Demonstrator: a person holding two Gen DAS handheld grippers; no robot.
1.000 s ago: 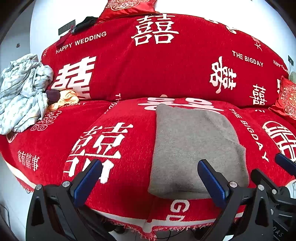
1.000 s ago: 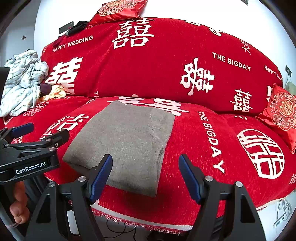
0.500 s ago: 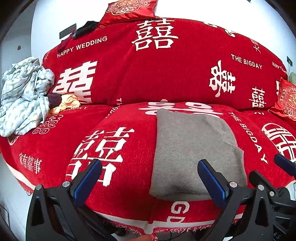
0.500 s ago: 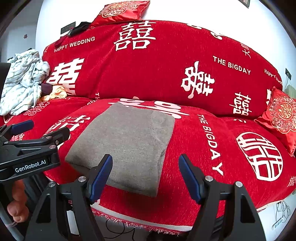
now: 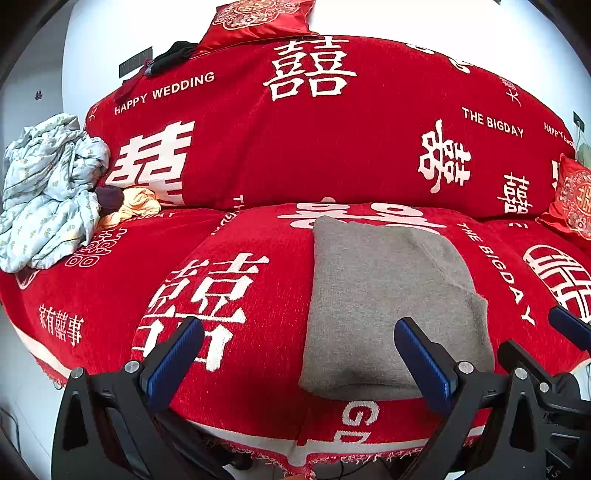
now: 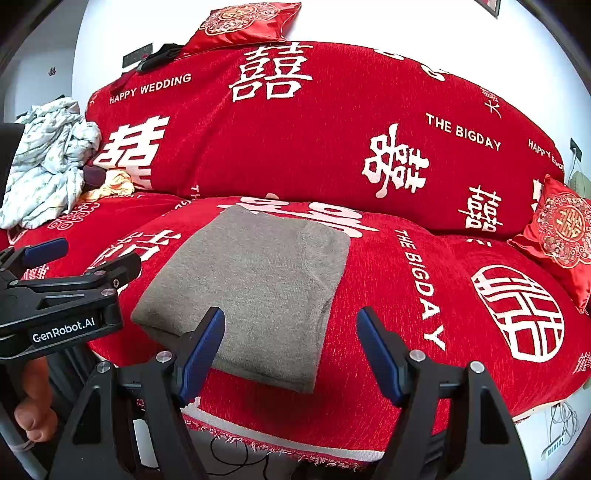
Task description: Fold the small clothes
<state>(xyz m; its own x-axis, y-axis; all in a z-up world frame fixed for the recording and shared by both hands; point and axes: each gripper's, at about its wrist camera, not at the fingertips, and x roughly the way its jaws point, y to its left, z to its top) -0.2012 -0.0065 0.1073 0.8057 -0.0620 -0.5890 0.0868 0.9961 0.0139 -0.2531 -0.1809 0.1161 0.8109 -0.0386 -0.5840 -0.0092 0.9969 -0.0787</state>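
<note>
- The grey garment (image 5: 388, 295) lies folded into a neat rectangle on the front seat cushion of the sofa (image 5: 332, 129), its near fold close to the seat's front edge; in the right wrist view it sits (image 6: 255, 295) just ahead of the right claw (image 6: 291, 347).
- The left claw (image 5: 299, 354) has its jaws spread wide and holds nothing; the right claw is likewise spread and empty; both hover before the seat, apart from the cloth.
- Risk, as I judge it: a claw pinching only the top layer would peel the fold open; a drag along the nubby red cover (image 5: 229, 369) could skew the stack or pull it off the fringed edge.
- The surface is soft and rounded, so pressing down may crease unevenly.
- A heap of unfolded pale laundry (image 5: 48, 192) waits at the sofa's left end, with a yellow piece (image 5: 136, 203) beside it; red cushions (image 6: 561, 229) sit at right and on top; the wall (image 5: 406, 18) behind is white.
</note>
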